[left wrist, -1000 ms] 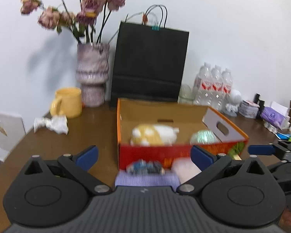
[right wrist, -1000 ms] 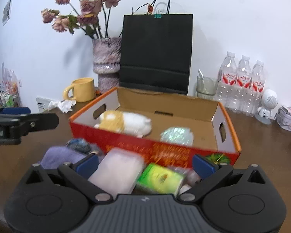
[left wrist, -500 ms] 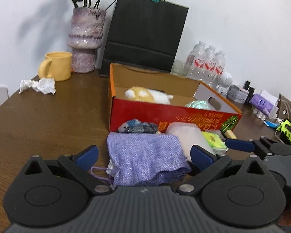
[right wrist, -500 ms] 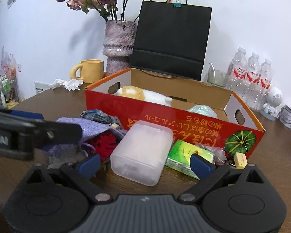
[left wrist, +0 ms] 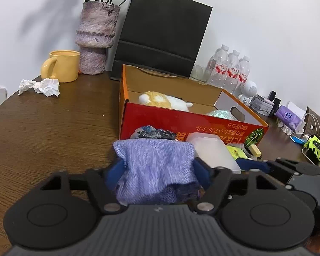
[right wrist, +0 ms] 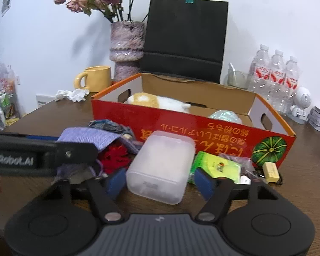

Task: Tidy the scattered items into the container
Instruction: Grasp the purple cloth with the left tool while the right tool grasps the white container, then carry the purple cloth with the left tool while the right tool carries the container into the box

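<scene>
Low in both views, the left hand-held gripper (left wrist: 157,171) has dropped and pinched the purple cloth (left wrist: 154,166), the right hand-held gripper (right wrist: 160,179) now straddles the tub (right wrist: 162,166), unclamped, before the box (right wrist: 202,132), loading next.

The red cardboard box (right wrist: 202,128) stood open, holding a plush toy (right wrist: 157,101) and an iridescent ball (right wrist: 225,116). Before it lay a purple knit cloth (left wrist: 155,166), a frosted plastic case (right wrist: 162,166), a green packet (right wrist: 217,166) — all touching, crowded together — and a yellow eraser (right wrist: 271,171).
</scene>
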